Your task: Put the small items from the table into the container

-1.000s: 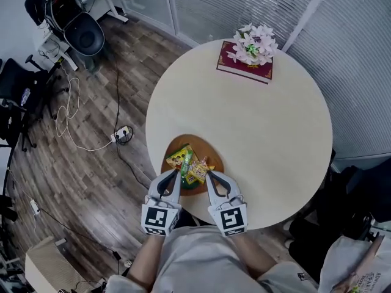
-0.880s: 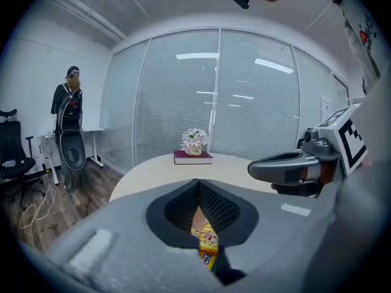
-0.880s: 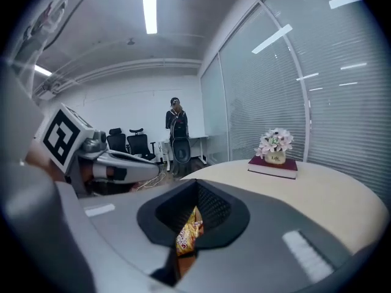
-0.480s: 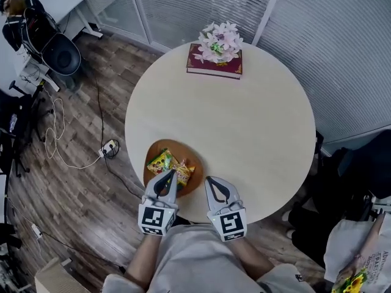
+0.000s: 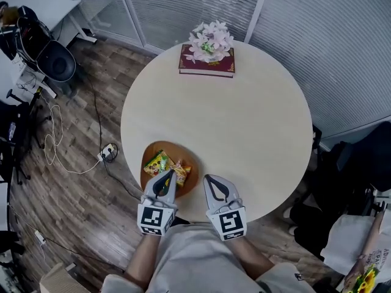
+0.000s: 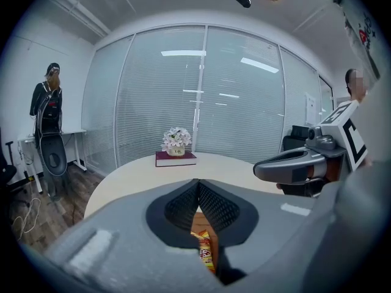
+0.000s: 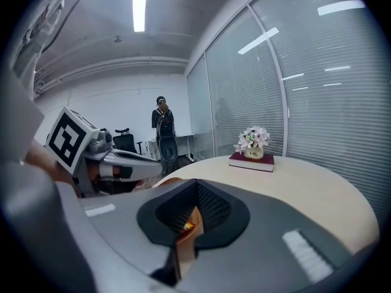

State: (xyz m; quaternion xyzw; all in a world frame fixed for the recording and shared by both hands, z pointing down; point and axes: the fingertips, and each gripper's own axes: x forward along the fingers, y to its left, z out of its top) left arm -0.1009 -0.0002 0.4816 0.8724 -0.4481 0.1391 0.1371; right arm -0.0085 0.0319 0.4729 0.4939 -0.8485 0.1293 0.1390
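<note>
Head view: the brown container sits at the near-left edge of the table, with the snack packets lying inside it. No loose small item shows elsewhere on the table, only a book carrying flowers at the far edge. The left tool hangs over the container's near rim. The right tool is just beside it, over bare table.

Left gripper view: the jaws are clenched together on nothing. An orange packet shows below, beyond them.

Right gripper view: these jaws are also pressed together and empty, with the container's brown wall showing past them.

The packets look light, soft and crinkly, and their film is probably slick. A crimped end seam should give a surer pinch than the puffy middle.
</note>
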